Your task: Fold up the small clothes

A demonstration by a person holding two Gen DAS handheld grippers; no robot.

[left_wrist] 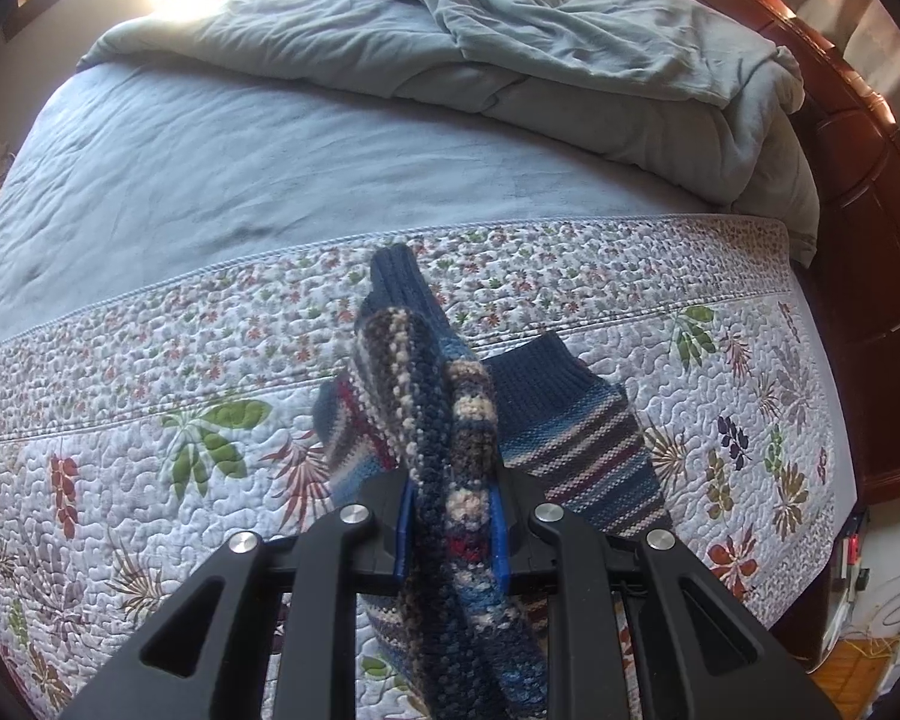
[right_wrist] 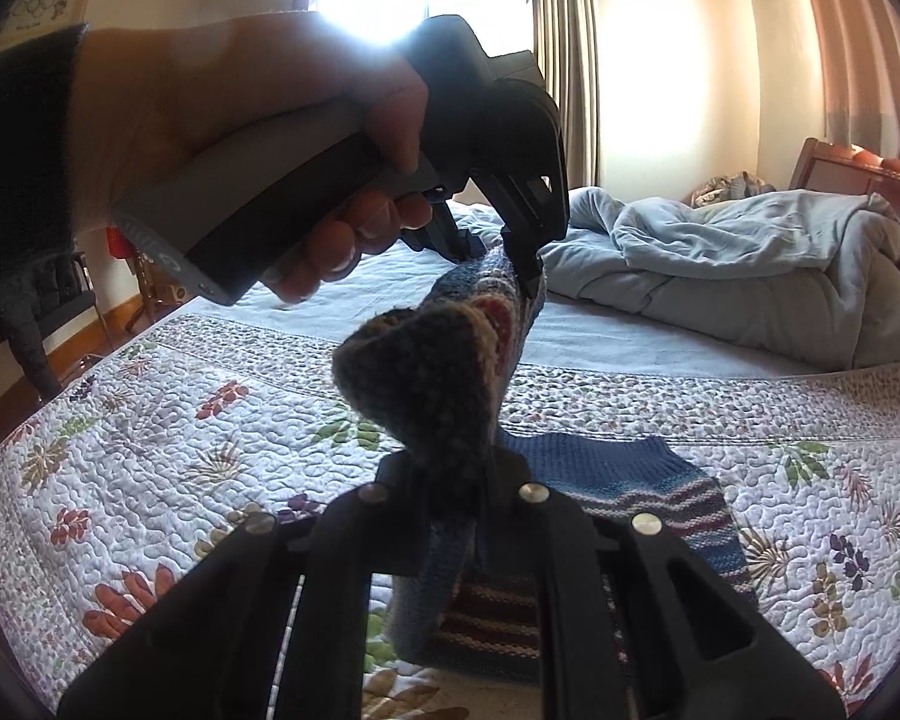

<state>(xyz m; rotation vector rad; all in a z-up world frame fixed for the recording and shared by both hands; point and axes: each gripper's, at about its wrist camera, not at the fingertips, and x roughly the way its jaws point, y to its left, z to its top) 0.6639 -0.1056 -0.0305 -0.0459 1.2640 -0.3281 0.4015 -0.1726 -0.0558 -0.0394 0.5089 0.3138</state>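
A striped blue knitted sock (left_wrist: 450, 414) is held up above a floral quilt (left_wrist: 150, 420). My left gripper (left_wrist: 453, 516) is shut on one end of it. My right gripper (right_wrist: 453, 498) is shut on the other end (right_wrist: 420, 396). In the right wrist view the left gripper (right_wrist: 510, 252) shows from outside, held by a hand, pinching the sock's far end. A second matching striped sock (left_wrist: 582, 438) lies flat on the quilt beneath, also in the right wrist view (right_wrist: 648, 492).
A crumpled grey-blue duvet (left_wrist: 540, 60) is heaped at the back of the bed. A wooden headboard (left_wrist: 870, 240) runs along the right. A chair (right_wrist: 42, 300) stands at the left by the wall.
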